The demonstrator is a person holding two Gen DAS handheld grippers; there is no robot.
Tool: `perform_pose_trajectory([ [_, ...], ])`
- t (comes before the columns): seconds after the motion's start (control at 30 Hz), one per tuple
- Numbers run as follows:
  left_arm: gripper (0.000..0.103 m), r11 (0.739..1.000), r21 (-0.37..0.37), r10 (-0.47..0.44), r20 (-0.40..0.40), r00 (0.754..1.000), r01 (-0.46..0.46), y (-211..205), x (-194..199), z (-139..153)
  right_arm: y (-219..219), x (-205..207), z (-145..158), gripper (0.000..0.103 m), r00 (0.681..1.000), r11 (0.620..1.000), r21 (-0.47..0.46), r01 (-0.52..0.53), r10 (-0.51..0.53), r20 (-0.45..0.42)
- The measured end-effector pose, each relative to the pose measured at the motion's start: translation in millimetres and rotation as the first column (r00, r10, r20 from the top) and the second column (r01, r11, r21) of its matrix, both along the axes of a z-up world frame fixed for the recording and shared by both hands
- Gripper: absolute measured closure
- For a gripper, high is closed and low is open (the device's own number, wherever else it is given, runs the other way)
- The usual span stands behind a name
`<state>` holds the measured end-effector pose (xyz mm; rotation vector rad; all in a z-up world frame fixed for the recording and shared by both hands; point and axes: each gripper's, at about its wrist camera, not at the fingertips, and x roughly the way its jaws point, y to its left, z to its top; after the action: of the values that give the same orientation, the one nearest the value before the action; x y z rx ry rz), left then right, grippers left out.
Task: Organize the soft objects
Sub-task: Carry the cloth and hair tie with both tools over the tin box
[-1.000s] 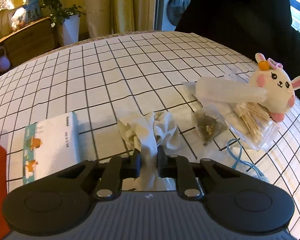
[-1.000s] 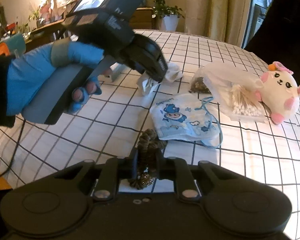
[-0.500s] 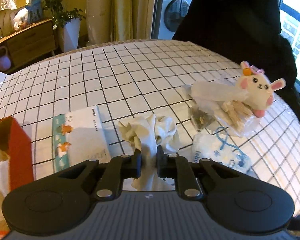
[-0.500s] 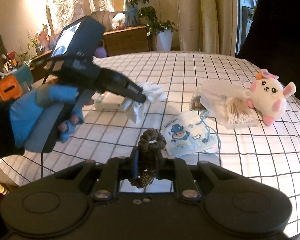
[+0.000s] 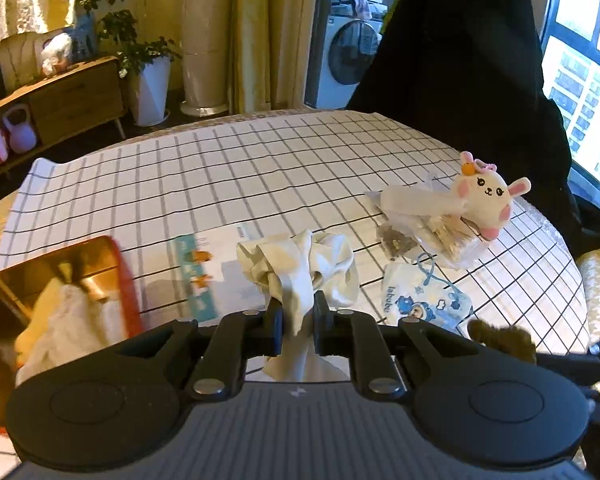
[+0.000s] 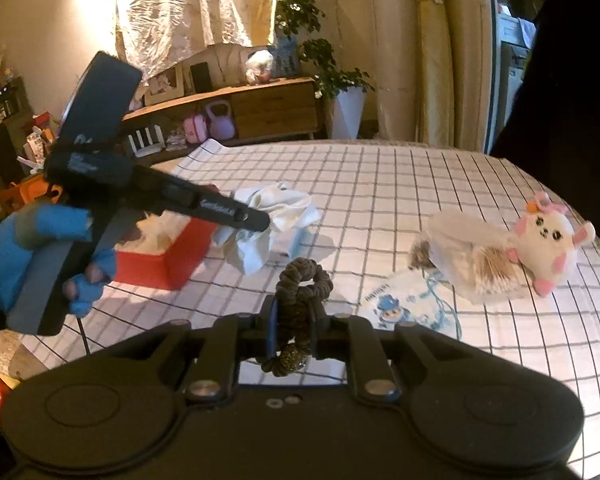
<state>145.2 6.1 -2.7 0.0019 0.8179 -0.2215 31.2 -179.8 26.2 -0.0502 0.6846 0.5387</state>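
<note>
Your left gripper [image 5: 297, 312] is clamped on a crumpled cream cloth [image 5: 300, 264], which bunches above the jaws and hangs out beneath them, clear of the table. Your right gripper [image 6: 294, 318] is pinched on a brown hair scrunchie [image 6: 302, 280], its loop standing up past the fingertips and a beaded end dangling below.

The likely destination is the red box [image 5: 126, 280] at the near left, already holding something pale and soft. Keep both grips firm, carry the cloth over the rim before letting go, and bring it low enough that the trailing tail drops inside, not over the wall. Bring the scrunchie in afterwards so the two tools do not crowd each other above the opening.

Both tools point forward and downward at the checked tablecloth [image 5: 260, 168]. In the right view your left hand [image 6: 40, 256], in a blue glove, grips its handle at the left, with the tool's nose angled down to the right over the box. The plush bunny [image 5: 486, 196], the printed face mask [image 5: 424, 300] and the plastic bags lie far right.
</note>
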Motion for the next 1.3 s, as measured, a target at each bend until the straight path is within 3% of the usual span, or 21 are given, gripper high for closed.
perform_pose_trajectory([
  [0.4,0.089,0.993,0.005,0.118,0.032,0.992,-0.119,76,-28,27,60,10,29,0.088,0.991,0.993,0.012,-0.121,0.12,0.056],
  [0.67,0.089,0.974,0.01,0.226,0.047,0.973,-0.226,134,-29,32,116,25,34,0.088,0.975,0.977,-0.01,-0.212,0.212,0.06],
  [1.0,0.089,0.945,0.021,0.324,0.036,0.945,-0.325,186,-17,17,172,50,22,0.088,0.965,0.965,-0.036,-0.259,0.26,0.033],
  [1.3,0.089,0.924,0.086,0.372,0.024,0.928,-0.373,215,13,-9,213,74,-3,0.088,0.963,0.959,-0.095,-0.268,0.269,0.004],
])
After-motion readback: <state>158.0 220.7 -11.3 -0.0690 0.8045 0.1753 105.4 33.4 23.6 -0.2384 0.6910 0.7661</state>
